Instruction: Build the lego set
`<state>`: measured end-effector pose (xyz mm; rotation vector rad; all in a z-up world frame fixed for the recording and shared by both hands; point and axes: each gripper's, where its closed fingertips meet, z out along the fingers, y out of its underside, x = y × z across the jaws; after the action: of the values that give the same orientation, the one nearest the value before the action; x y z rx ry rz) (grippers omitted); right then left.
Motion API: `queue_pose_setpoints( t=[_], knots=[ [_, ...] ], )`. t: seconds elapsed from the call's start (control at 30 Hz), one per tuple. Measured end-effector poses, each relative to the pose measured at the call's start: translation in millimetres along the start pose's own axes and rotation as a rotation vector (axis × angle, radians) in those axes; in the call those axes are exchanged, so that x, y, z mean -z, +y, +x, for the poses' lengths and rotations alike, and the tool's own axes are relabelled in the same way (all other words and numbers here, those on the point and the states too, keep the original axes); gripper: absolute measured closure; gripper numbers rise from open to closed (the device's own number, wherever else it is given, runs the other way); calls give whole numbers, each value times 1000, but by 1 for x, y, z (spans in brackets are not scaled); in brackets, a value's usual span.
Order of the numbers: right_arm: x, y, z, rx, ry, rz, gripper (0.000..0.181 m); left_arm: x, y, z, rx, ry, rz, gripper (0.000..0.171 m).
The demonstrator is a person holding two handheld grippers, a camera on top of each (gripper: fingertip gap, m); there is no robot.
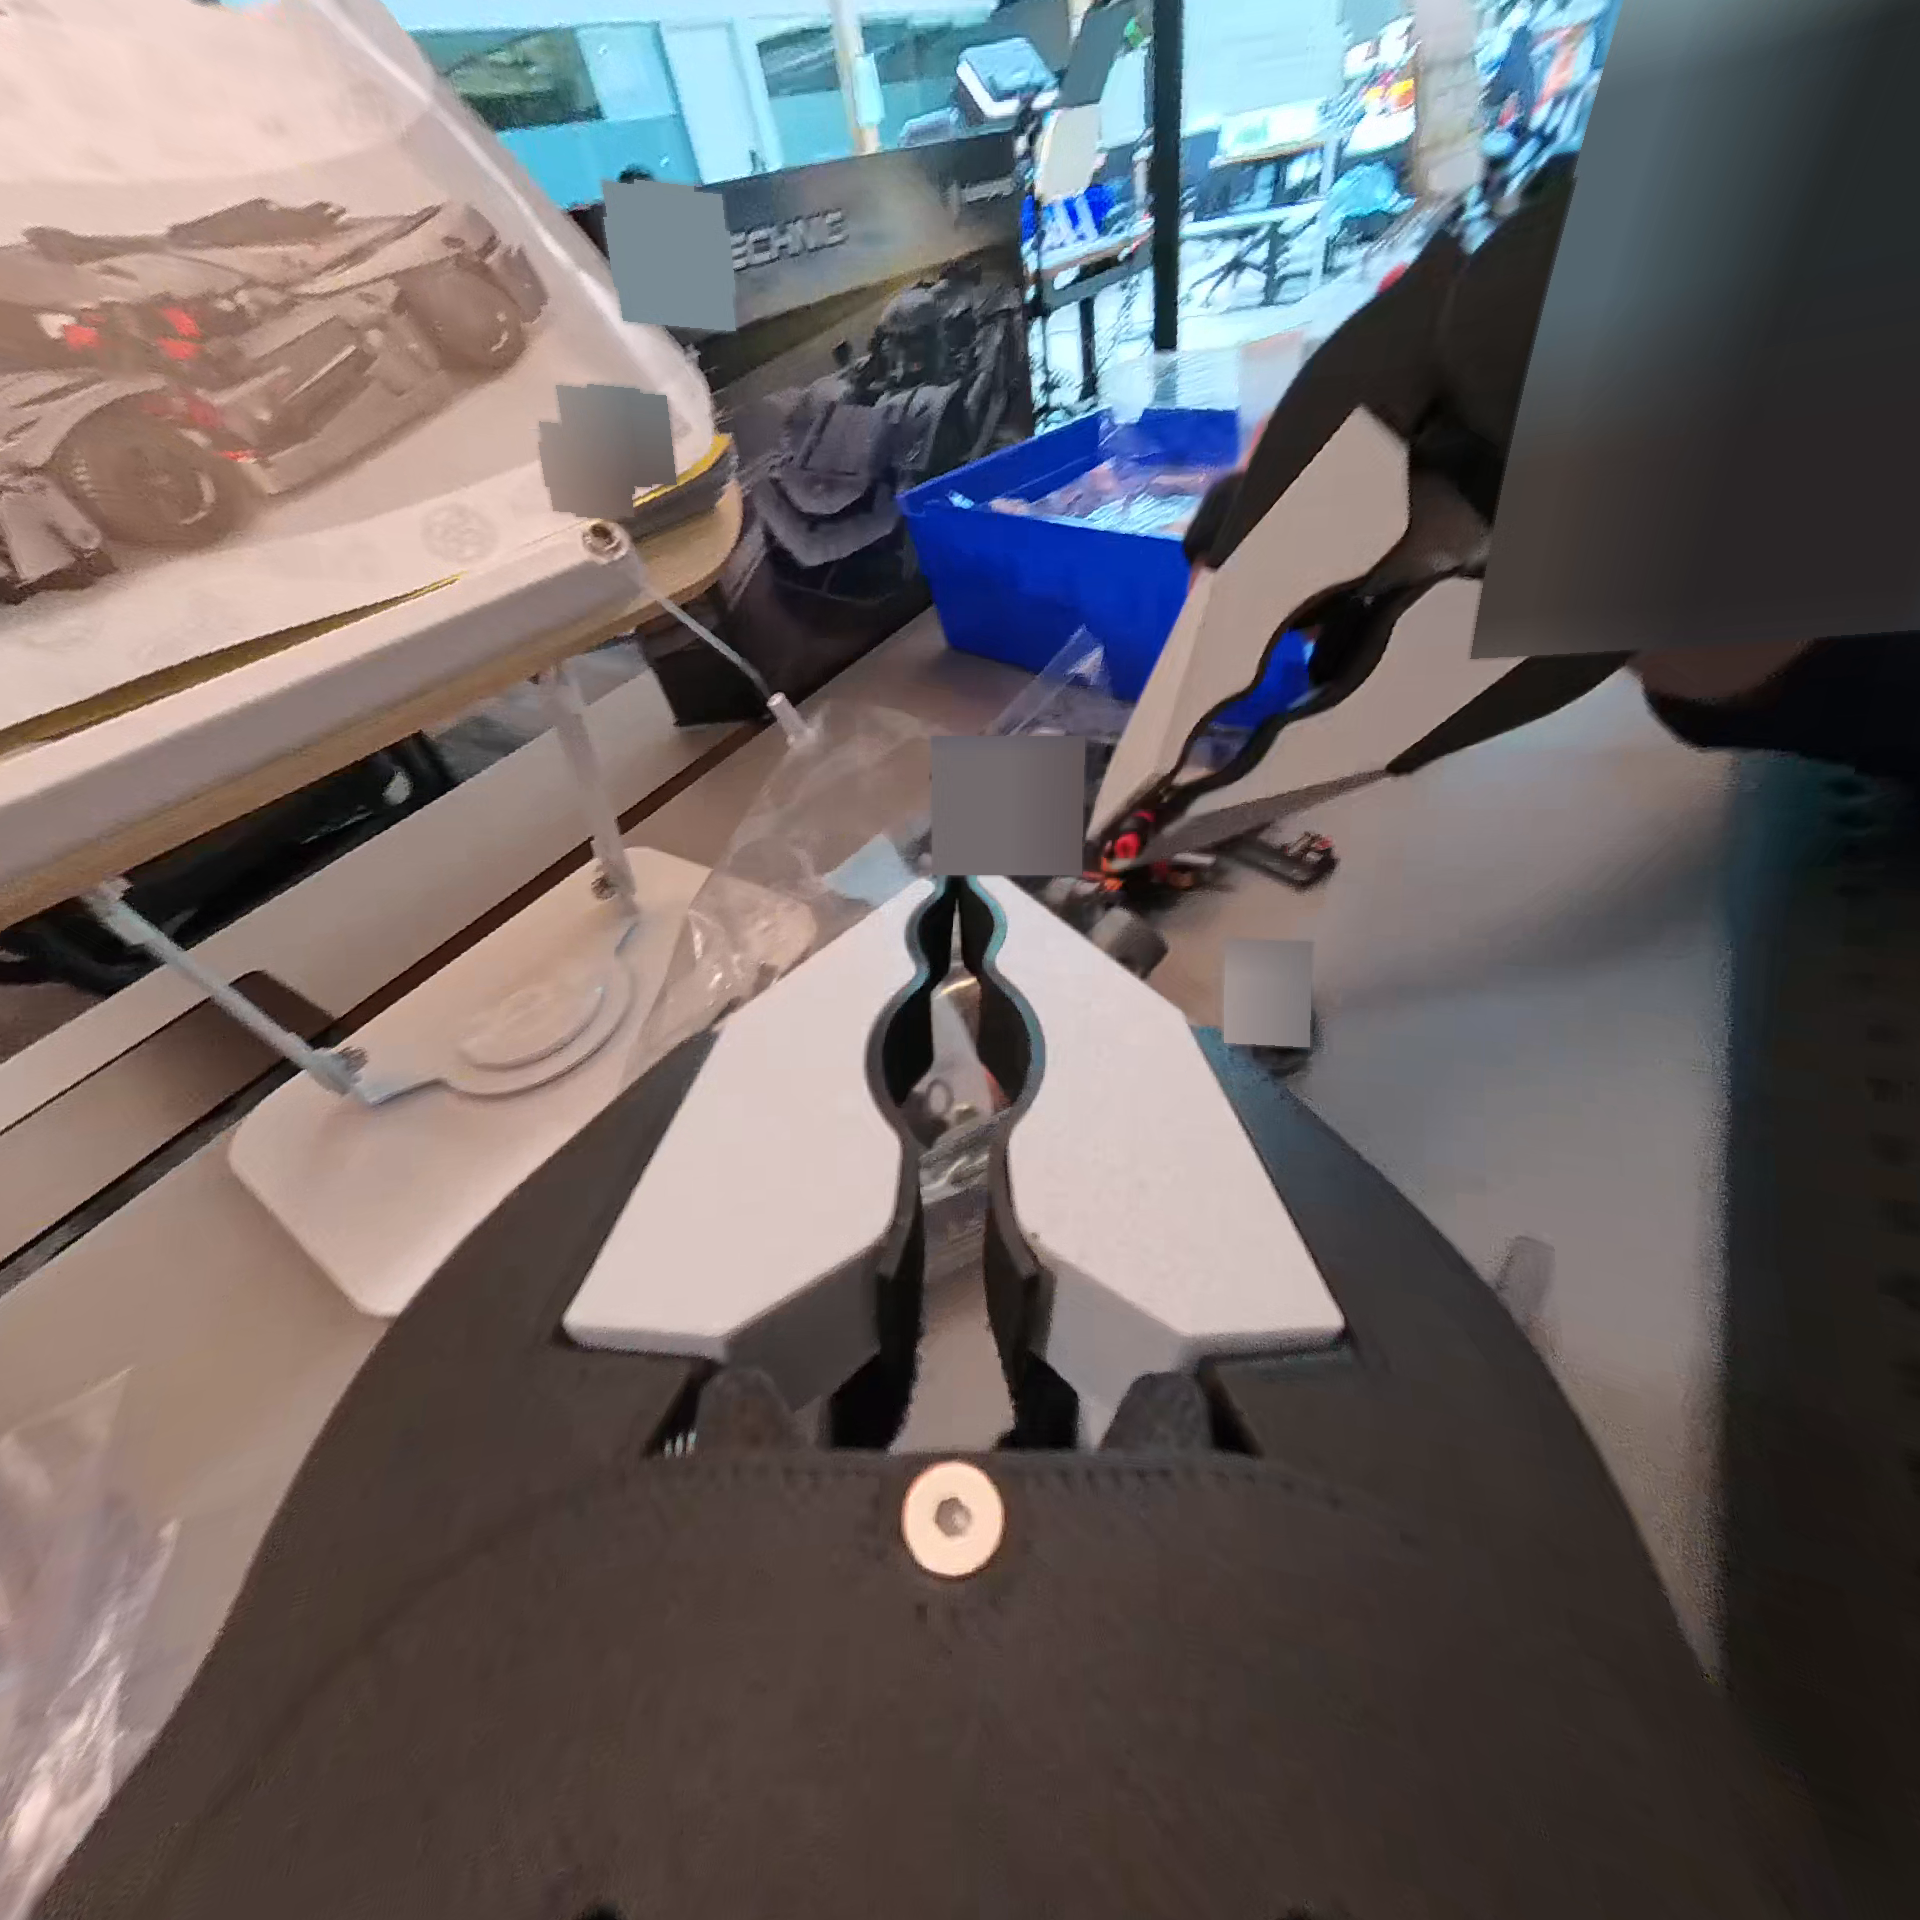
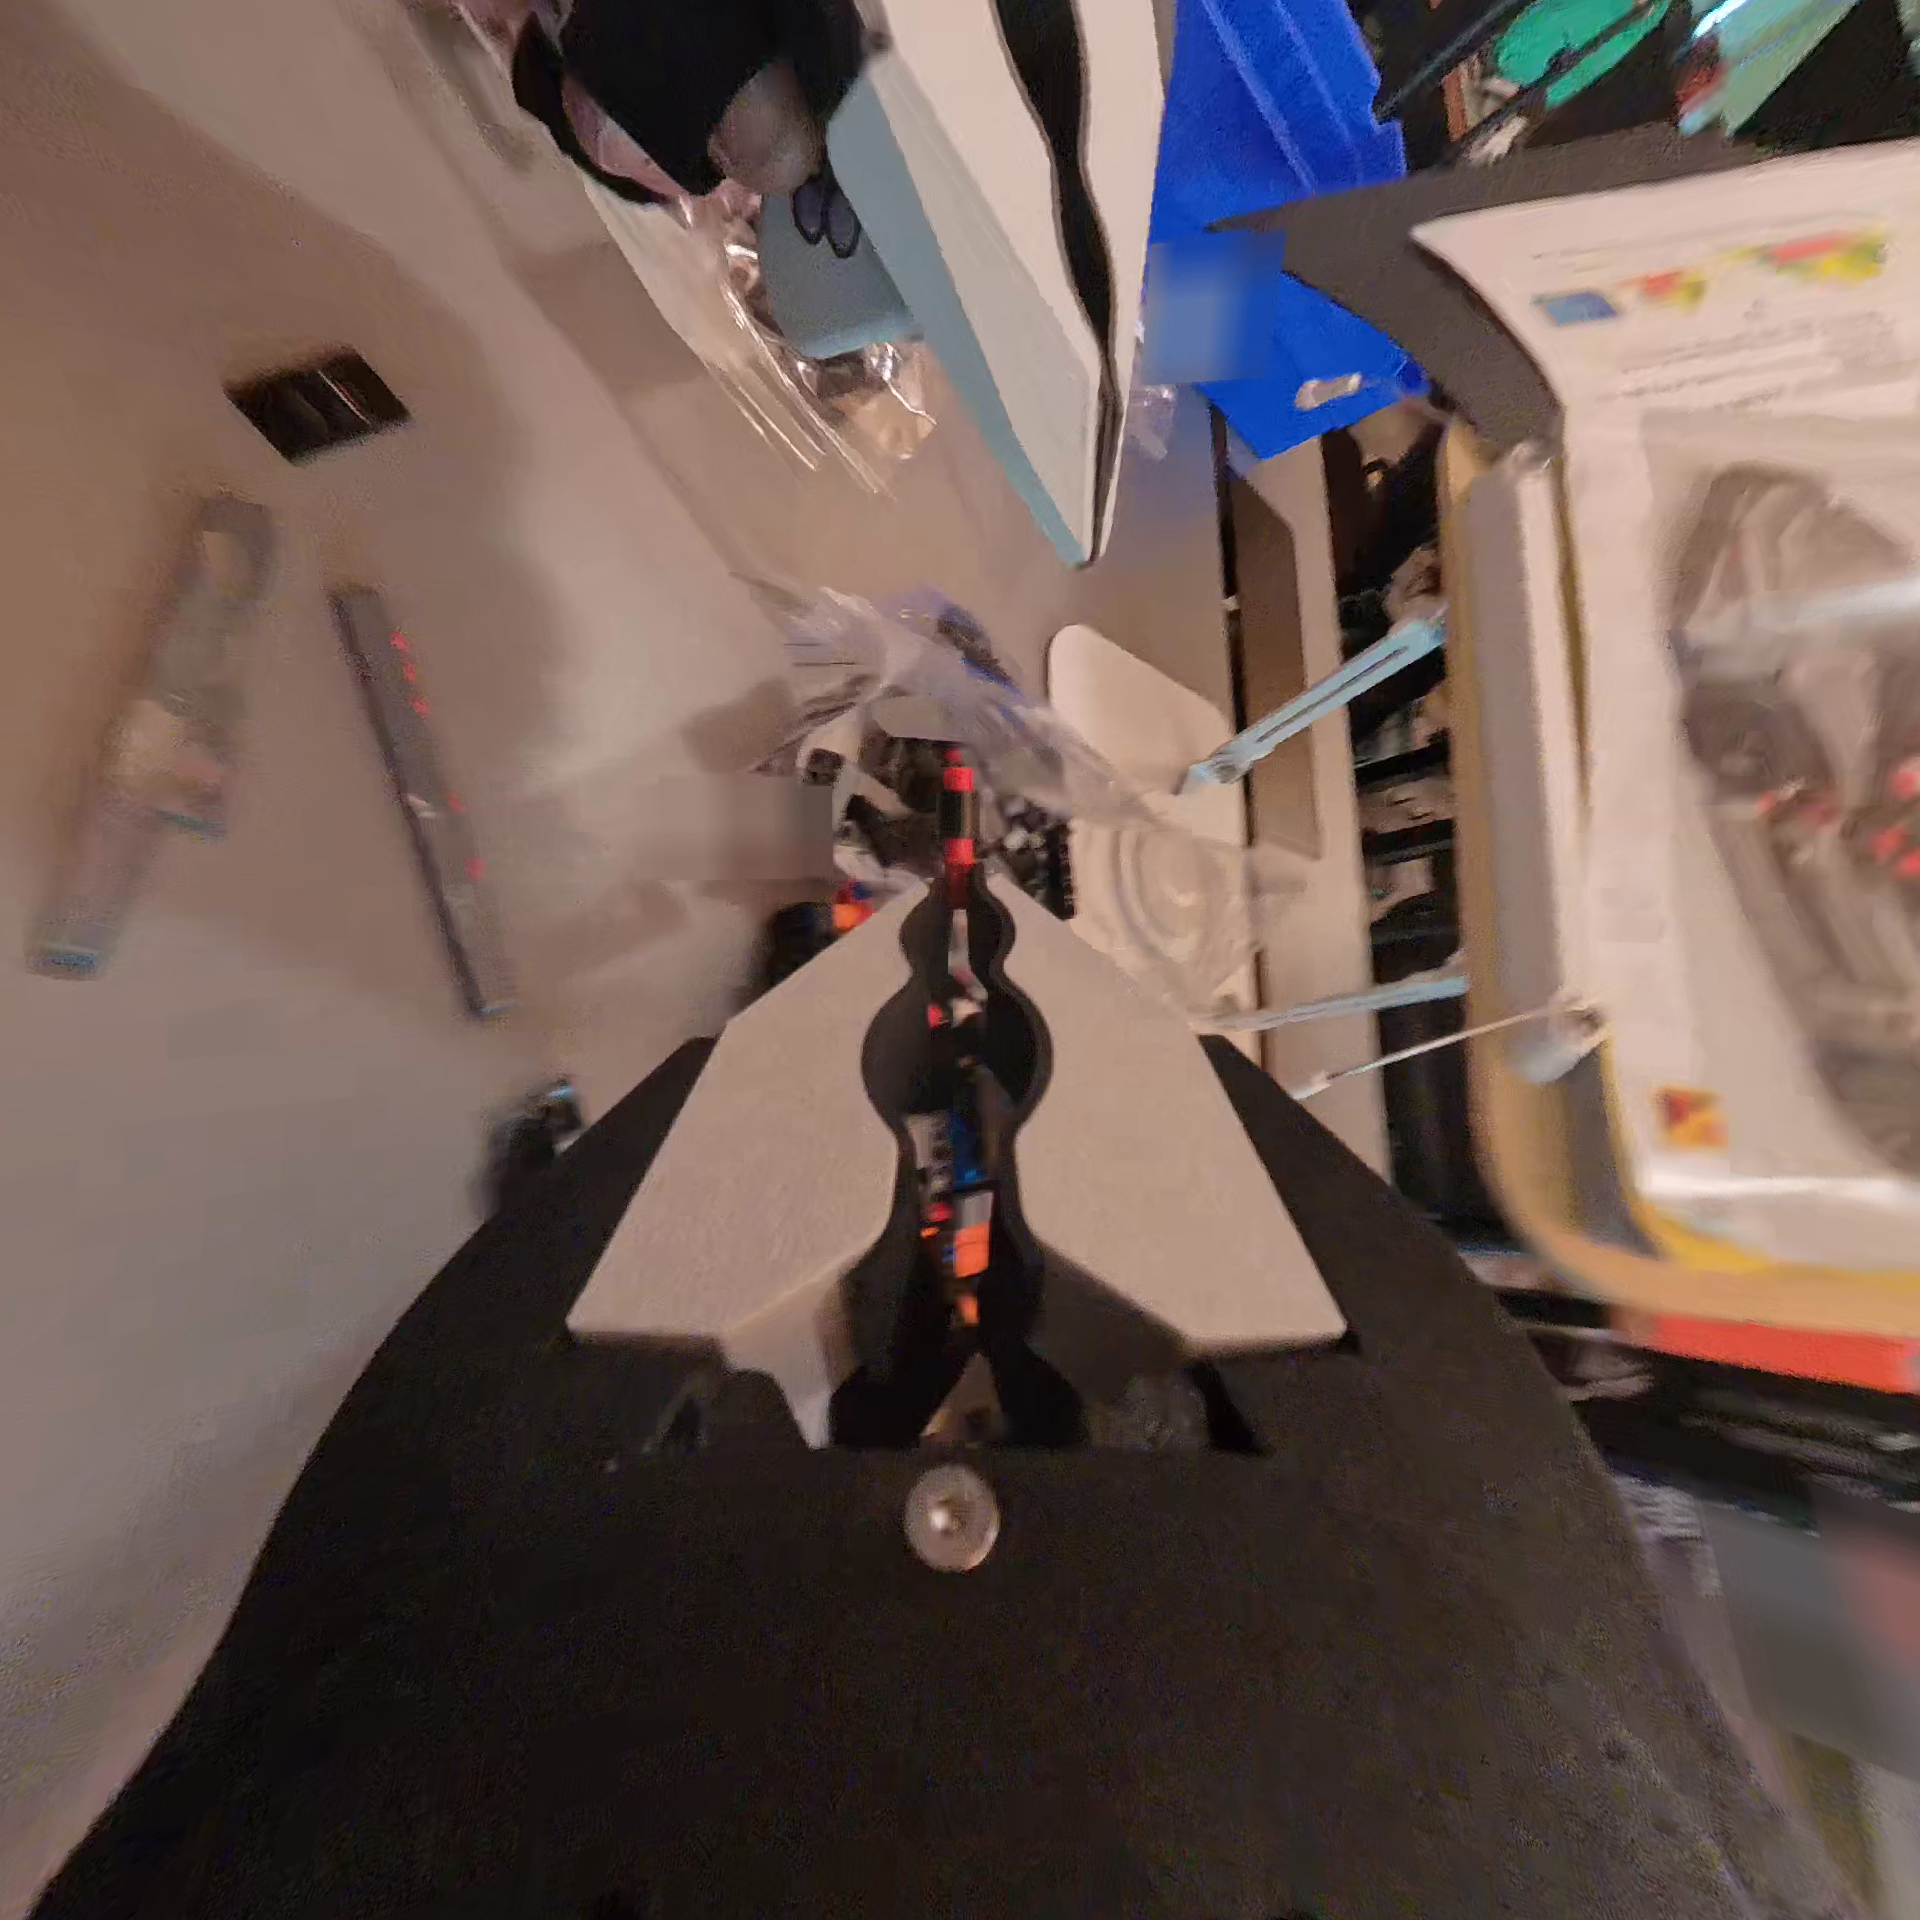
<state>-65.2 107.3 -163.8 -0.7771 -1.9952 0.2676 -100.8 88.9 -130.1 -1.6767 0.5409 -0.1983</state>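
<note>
My left gripper [image 1: 956, 896] is shut, its tips pinching a clear plastic bag [image 1: 790, 831] of small parts that lies on the white table [image 1: 1507, 1039]. Shiny bag plastic shows in the gap between its fingers. My right gripper [image 2: 951, 904] is shut on a slim black Lego assembly [image 2: 954, 821] with red, blue and orange bits, whose red-ringed end sticks out past the tips. In the left wrist view the right gripper [image 1: 1107, 847] comes in from the upper right and holds the assembly [image 1: 1288, 857] low over the table, just right of my left fingertips. The left gripper [image 2: 1091, 551] shows at the top of the right wrist view.
An instruction booklet [image 1: 260, 312] rests on a white stand [image 1: 416, 1143] to the left. The dark set box [image 1: 883, 343] and a blue bin [image 1: 1039, 561] stand behind. Two long grey pieces [image 2: 416, 779] lie on the table. A person's hand [image 2: 675, 94] holds the left gripper. There is about 6 cm between the tips of the two grippers.
</note>
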Motion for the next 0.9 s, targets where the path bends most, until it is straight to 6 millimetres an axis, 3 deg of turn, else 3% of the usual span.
queue_pose_setpoints(
  t=[0.1,0.2,0.33,0.43,0.53,0.67,0.77,0.9],
  knots=[
    [-15,5,5,219,15,-139,181,1,3,-5,-7,-18,-5,171],
    [-30,19,-3,371,-19,-238,180,4,3,-12,12,-46,-4,171],
    [-43,26,6,372,7,-316,180,5,7,-17,38,-47,-10,171],
    [-52,32,20,368,78,-365,161,3,10,-18,59,-44,-23,171],
    [-47,33,26,280,79,-336,154,3,13,-19,53,-49,-38,171],
    [-8,24,36,116,42,-210,169,3,14,-18,50,-43,-41,170],
    [22,26,10,-18,-168,-121,169,3,15,-20,68,-43,-39,170],
    [34,68,-49,-128,-451,-196,161,1,16,-18,65,-31,-47,169]
  ],
)
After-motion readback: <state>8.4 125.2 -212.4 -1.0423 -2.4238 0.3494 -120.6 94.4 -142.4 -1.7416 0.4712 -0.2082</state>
